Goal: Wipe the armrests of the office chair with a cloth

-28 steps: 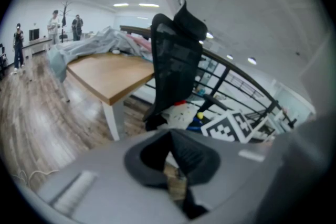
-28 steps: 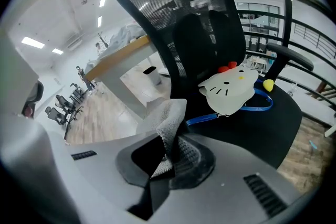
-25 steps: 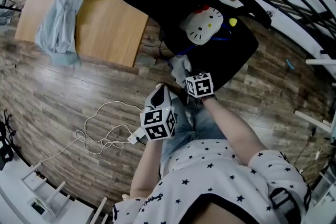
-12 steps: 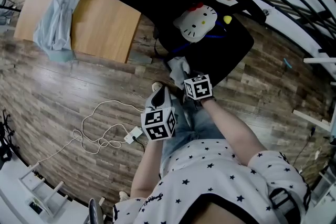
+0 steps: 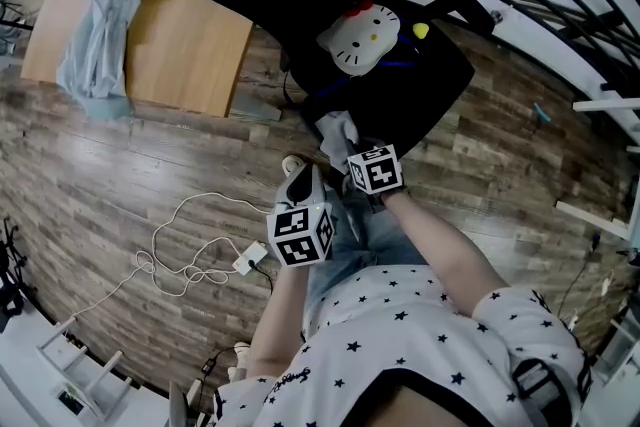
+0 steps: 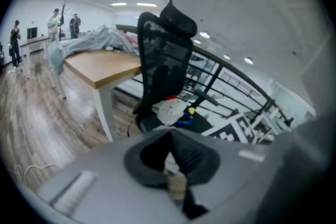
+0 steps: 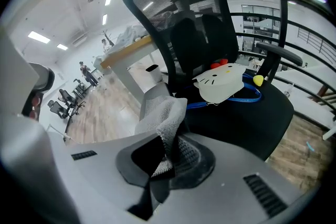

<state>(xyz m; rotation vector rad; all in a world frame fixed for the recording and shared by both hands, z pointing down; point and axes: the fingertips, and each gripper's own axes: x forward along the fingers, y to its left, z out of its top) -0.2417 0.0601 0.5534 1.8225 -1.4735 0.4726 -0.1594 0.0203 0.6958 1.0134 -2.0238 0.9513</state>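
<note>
The cloth (image 7: pixel 160 118) is clamped in the right tool (image 7: pixel 169 139), just before the chair (image 7: pixel 181 34) seat's front edge. One armrest (image 7: pixel 278 52) stands at the seat's far side. The left tool (image 6: pixel 170 136), jaws together and empty, hangs farther from the chair. A table (image 5: pixel 170 45) stands beside the chair's back.

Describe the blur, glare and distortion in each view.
Head view: wide lens curves the brown wooden plank floor, pale glare across it. Left gripper view: dark vignette, black mesh office chair soft. Right gripper view: grey knitted cloth sharp, black railings bowed.
</note>
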